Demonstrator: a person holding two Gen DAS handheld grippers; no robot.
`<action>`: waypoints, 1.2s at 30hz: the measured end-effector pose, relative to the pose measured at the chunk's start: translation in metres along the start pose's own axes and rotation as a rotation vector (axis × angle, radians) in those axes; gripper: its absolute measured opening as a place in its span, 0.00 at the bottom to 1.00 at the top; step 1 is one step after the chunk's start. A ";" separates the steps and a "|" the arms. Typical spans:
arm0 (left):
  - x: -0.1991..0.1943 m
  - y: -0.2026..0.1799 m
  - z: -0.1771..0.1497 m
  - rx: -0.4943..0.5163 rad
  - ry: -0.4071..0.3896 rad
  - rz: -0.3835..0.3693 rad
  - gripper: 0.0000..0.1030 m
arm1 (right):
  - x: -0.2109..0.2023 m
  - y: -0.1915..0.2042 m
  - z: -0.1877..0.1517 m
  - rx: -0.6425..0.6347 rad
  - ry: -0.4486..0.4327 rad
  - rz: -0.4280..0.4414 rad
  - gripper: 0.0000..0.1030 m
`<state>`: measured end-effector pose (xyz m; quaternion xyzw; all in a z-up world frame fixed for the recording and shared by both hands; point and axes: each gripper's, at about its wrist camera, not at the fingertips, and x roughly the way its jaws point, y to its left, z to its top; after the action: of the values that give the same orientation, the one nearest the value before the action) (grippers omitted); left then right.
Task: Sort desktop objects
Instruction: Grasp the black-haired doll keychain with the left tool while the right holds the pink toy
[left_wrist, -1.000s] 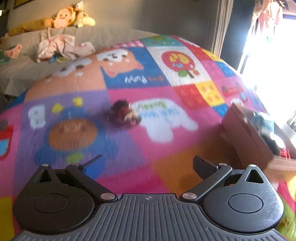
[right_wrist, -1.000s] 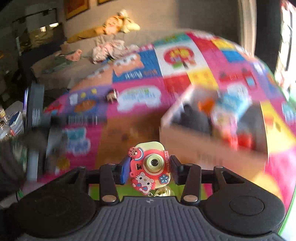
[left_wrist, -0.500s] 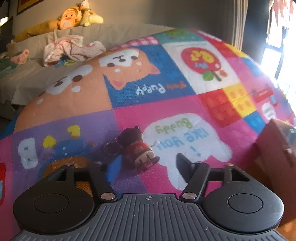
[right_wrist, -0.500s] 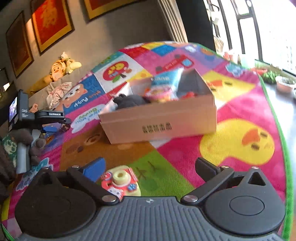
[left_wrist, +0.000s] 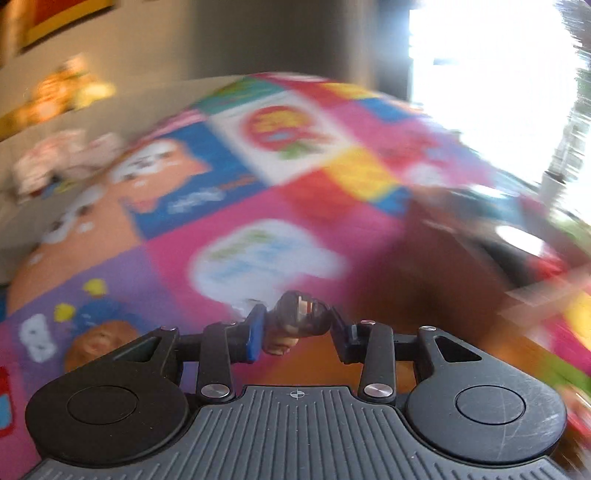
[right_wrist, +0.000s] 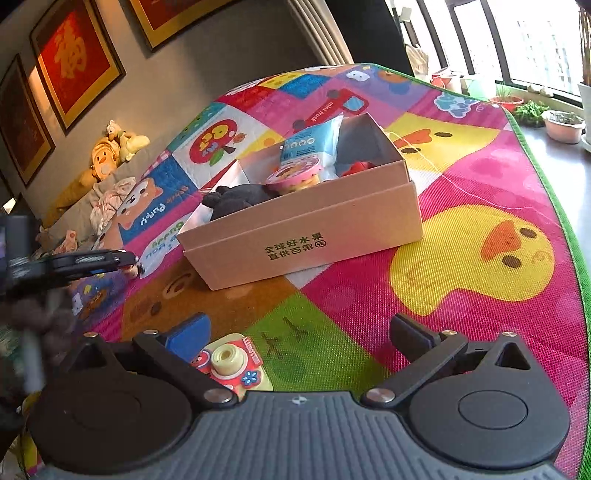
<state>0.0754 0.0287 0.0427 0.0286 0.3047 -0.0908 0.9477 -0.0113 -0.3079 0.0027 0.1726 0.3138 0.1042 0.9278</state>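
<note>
In the left wrist view the left tool (left_wrist: 295, 328) is closed on a small dark figurine (left_wrist: 299, 317), pinched between its blue-padded fingers (left_wrist: 253, 332) and held clear of the play mat (left_wrist: 258, 206); everything beyond the tool is smeared by motion blur, so the figurine's details cannot be made out. The right wrist view is sharp and shows what the left cannot: the left tool (right_wrist: 92, 260) seen from the side at the far left, its tip just short of the cardboard box (right_wrist: 303, 236).

The right tool (right_wrist: 299, 332) stands wide open with nothing between its fingers. A toy camera (right_wrist: 232, 363), red and yellow with a round pale lens, lies on the mat beside the tool's left finger (right_wrist: 188, 330), partly hidden by the linkage.

The box sits open on the mat, printed characters on its near wall. Inside it are a black plush item (right_wrist: 236, 197), a pink-rimmed cup (right_wrist: 295, 177), a light blue packet (right_wrist: 310, 142) standing upright, and something red (right_wrist: 356, 168) toward the far side.

The mat is a patchwork of bright cartoon panels: a yellow duck (right_wrist: 476, 258), a puppy, a truck. Beyond it are a sofa with a stuffed tiger (right_wrist: 107, 155) and crumpled clothes (right_wrist: 110, 195), framed red pictures (right_wrist: 74, 62) on the wall, and potted plants (right_wrist: 561, 123) by the window.
</note>
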 end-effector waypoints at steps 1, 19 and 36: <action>-0.013 -0.013 -0.008 0.040 0.010 -0.060 0.40 | 0.000 0.000 0.000 -0.001 0.000 -0.001 1.00; -0.047 -0.029 -0.057 0.160 0.152 -0.118 0.78 | 0.004 0.007 -0.001 -0.042 0.024 -0.037 1.00; -0.036 -0.024 -0.052 0.261 0.108 0.185 0.93 | 0.004 0.016 -0.003 -0.103 0.053 -0.035 1.00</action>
<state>0.0124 0.0164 0.0213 0.1840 0.3367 -0.0403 0.9226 -0.0119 -0.2914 0.0042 0.1161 0.3353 0.1085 0.9286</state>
